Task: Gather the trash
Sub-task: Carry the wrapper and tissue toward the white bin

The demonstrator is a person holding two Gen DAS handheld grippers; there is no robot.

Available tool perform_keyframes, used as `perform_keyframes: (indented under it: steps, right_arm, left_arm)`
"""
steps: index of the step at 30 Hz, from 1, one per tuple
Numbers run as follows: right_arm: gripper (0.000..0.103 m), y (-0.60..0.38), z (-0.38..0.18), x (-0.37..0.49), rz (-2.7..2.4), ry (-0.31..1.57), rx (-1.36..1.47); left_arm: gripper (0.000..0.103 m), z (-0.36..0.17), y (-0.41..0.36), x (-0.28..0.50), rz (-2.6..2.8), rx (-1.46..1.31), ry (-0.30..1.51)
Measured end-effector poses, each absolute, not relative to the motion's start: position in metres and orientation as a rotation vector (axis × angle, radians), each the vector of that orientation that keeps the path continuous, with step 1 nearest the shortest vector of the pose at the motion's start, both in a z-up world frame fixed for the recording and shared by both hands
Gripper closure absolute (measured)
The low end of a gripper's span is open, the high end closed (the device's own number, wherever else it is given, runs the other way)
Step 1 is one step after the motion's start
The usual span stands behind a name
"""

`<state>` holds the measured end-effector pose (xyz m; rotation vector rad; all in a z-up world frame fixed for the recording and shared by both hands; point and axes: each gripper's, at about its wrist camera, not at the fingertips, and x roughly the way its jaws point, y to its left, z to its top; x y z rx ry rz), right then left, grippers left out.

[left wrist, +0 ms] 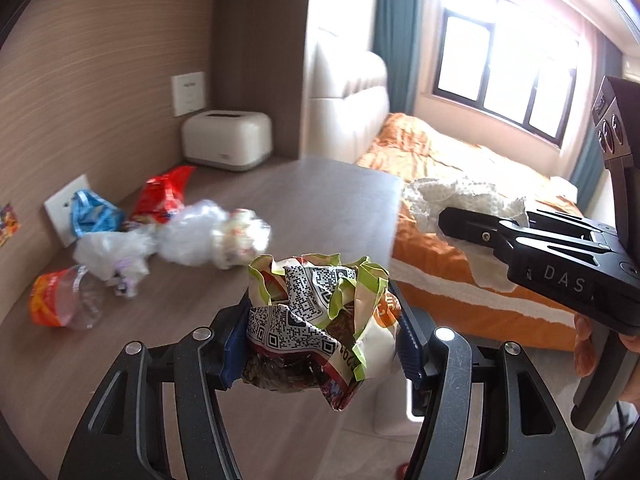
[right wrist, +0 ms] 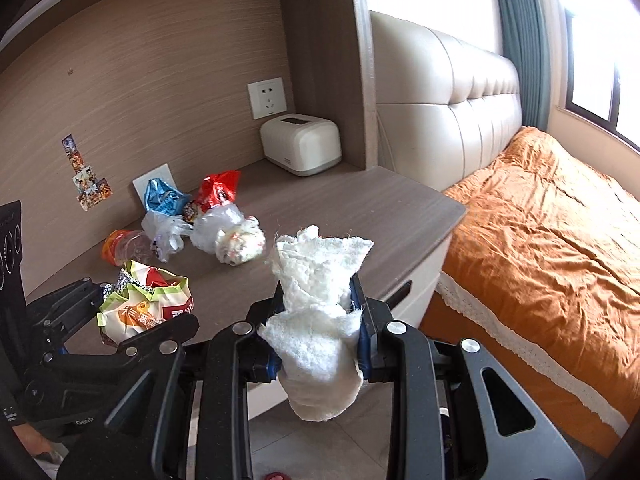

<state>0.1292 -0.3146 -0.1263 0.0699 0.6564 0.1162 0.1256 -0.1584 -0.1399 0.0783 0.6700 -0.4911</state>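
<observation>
My left gripper (left wrist: 320, 340) is shut on a crumpled green and white snack wrapper (left wrist: 316, 320), held above the front of the desk; the wrapper also shows in the right wrist view (right wrist: 148, 308). My right gripper (right wrist: 320, 332) is shut on a wad of white tissue (right wrist: 320, 320), held off the desk's front edge; the tissue shows in the left wrist view (left wrist: 460, 200). More trash lies on the desk (right wrist: 360, 208): a red wrapper (right wrist: 218, 192), a blue wrapper (right wrist: 162, 196), clear plastic bags (right wrist: 224, 232) and a crushed bottle with an orange label (right wrist: 124, 246).
A white tissue box (right wrist: 300, 144) stands at the back of the desk by a wooden partition. Wall sockets (right wrist: 267, 98) are on the back panel. A bed with an orange cover (right wrist: 540, 220) and a padded headboard lies to the right. Tiled floor is below.
</observation>
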Motion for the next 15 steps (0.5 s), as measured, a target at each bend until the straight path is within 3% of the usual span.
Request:
perform_keyframes:
  steps: [15]
  right_arm:
    - [0.072, -0.484, -0.173, 0.050, -0.061, 0.743, 0.166]
  left_arm:
    - [0.043, -0.186, -0.349, 0.082, -0.714, 0.189, 0.754]
